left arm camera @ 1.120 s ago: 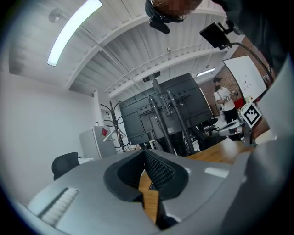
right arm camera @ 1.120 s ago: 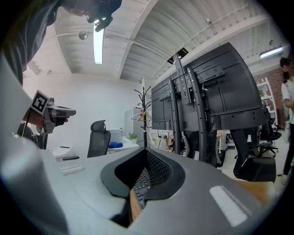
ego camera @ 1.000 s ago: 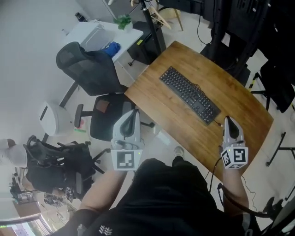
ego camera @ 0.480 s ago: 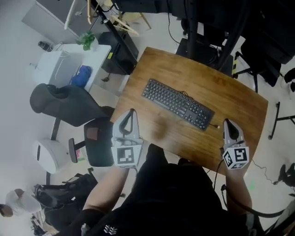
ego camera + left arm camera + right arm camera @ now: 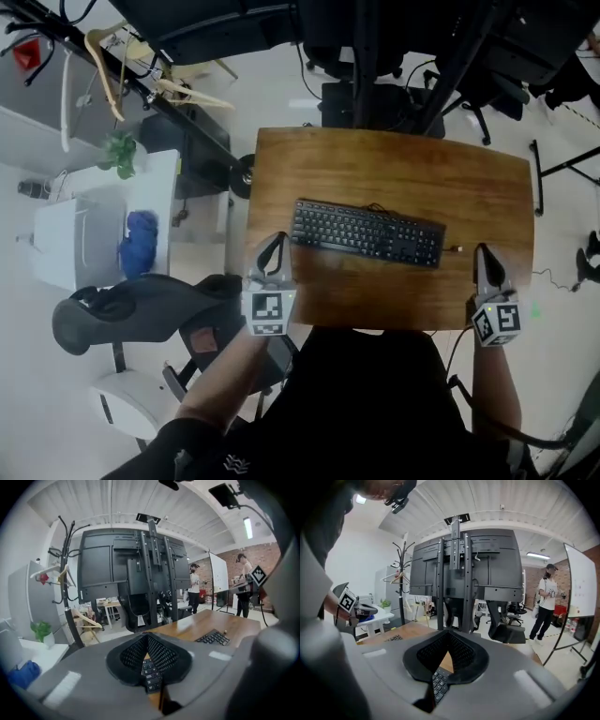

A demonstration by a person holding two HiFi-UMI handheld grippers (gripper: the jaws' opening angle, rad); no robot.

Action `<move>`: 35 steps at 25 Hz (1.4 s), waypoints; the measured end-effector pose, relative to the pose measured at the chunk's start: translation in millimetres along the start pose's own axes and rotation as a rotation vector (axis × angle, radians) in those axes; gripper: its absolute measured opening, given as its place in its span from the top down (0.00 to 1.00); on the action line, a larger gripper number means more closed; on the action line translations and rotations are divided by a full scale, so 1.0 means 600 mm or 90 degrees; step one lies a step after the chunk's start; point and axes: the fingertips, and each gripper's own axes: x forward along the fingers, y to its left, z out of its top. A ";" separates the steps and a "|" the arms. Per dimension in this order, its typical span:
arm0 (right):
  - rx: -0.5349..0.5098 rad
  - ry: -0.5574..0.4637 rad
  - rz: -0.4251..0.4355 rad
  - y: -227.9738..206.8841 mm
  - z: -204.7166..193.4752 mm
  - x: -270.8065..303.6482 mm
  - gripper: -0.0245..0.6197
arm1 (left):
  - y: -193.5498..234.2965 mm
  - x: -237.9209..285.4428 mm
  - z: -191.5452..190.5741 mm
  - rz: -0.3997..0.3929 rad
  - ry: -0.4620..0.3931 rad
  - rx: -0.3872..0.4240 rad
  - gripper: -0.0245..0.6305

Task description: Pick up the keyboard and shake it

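Both the left hand-held gripper [image 5: 274, 242] and the right hand-held gripper [image 5: 482, 251] are shut tight, and they hold nothing. The big brown wooden worktop [image 5: 394, 159] is in front of the person. The left one is at its left edge and the right one is near its front right corner. A black chair [image 5: 141, 314] is off to the left, next to a white table [image 5: 84, 234]. The black keyboard [image 5: 367, 232] lies flat on the worktop between the two grippers. Its left end is just beside the left one. A blue thing [image 5: 139, 239] lies on the white table.
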 end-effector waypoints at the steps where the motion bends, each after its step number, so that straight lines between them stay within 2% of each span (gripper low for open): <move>1: 0.009 0.005 -0.022 -0.001 0.001 -0.008 0.96 | 0.003 0.013 -0.015 -0.023 0.018 -0.006 0.96; 3: 0.018 0.008 -0.042 0.014 0.008 -0.028 0.96 | 0.005 0.029 -0.043 -0.058 0.047 -0.021 0.96; 5: 0.017 0.016 -0.022 0.038 0.006 -0.031 0.96 | 0.014 0.038 -0.070 -0.060 0.062 -0.030 0.96; 7: 0.025 0.043 0.001 0.049 -0.019 -0.017 0.96 | 0.022 0.046 -0.099 -0.063 0.097 -0.024 0.96; 9: 0.075 0.066 -0.006 0.042 -0.050 0.000 0.96 | 0.016 0.063 -0.117 -0.081 0.136 -0.022 0.96; 12: 0.101 0.084 -0.001 0.035 -0.087 0.039 0.96 | 0.010 0.090 -0.138 -0.086 0.153 -0.033 0.96; 18: 0.102 0.222 0.031 0.023 -0.224 0.096 0.96 | 0.022 0.129 -0.185 -0.105 0.217 -0.032 0.96; 21: 0.131 0.266 0.052 0.021 -0.268 0.101 0.95 | 0.031 0.139 -0.197 -0.116 0.226 -0.028 0.94; 23: 0.174 0.277 0.069 0.021 -0.287 0.099 0.86 | 0.034 0.144 -0.207 -0.122 0.233 -0.022 0.90; 24: 0.192 0.282 0.080 0.022 -0.295 0.098 0.79 | 0.034 0.147 -0.214 -0.127 0.239 -0.028 0.84; 27: 0.227 0.303 0.114 0.024 -0.313 0.099 0.68 | 0.029 0.153 -0.235 -0.146 0.265 -0.059 0.72; 31: 0.269 0.319 0.144 0.018 -0.325 0.107 0.65 | 0.017 0.150 -0.264 -0.177 0.314 -0.098 0.65; 35: 0.276 0.339 0.171 0.020 -0.333 0.117 0.64 | -0.001 0.143 -0.278 -0.220 0.351 -0.112 0.63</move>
